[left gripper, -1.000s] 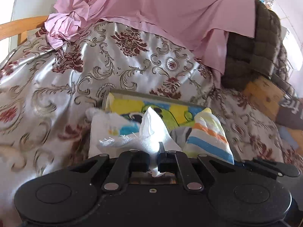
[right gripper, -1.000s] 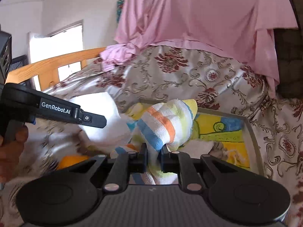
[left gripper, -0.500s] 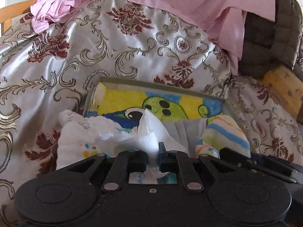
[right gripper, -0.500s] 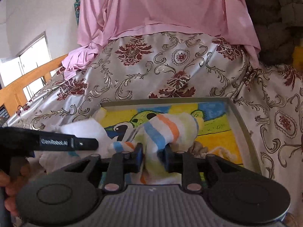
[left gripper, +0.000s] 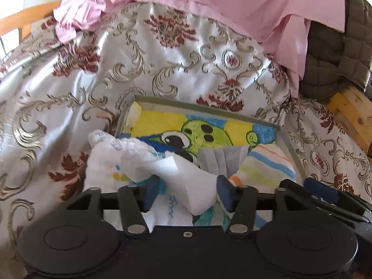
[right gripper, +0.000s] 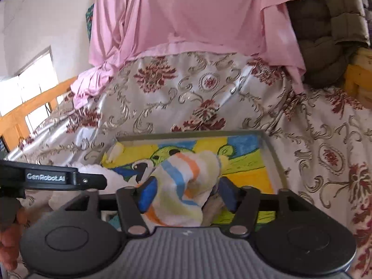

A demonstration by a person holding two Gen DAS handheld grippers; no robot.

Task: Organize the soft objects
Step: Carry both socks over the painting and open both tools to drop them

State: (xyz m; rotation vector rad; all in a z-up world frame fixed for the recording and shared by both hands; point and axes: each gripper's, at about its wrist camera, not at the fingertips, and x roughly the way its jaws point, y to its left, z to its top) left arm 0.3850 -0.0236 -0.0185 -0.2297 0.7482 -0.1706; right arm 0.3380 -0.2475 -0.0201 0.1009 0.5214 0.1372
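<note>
A shallow tray [left gripper: 204,106] with a cartoon picture on its floor lies on a patterned bedspread. The jaws of my left gripper [left gripper: 187,187] are opening, and a white cloth [left gripper: 183,172] lies loose between them, draped over the tray's near left corner. Beside it in the tray sit a grey cloth [left gripper: 223,158] and a striped cloth [left gripper: 267,166]. My right gripper [right gripper: 187,189] is opening too. The striped cloth [right gripper: 183,186] rests slack between its blue pads [right gripper: 147,194] over the tray [right gripper: 190,135].
The floral bedspread [left gripper: 162,69] rises behind the tray, with a pink sheet [right gripper: 197,18] hanging over its top. A dark quilted cushion [left gripper: 334,46] and wooden frame [left gripper: 351,114] stand at the right. The left gripper's finger [right gripper: 53,177] and a hand [right gripper: 9,244] show at the left.
Both grippers moved forward over the tray and lowered their cloths into it. Both pairs of jaws, pinched on the cloths before, have spread apart and let go.
</note>
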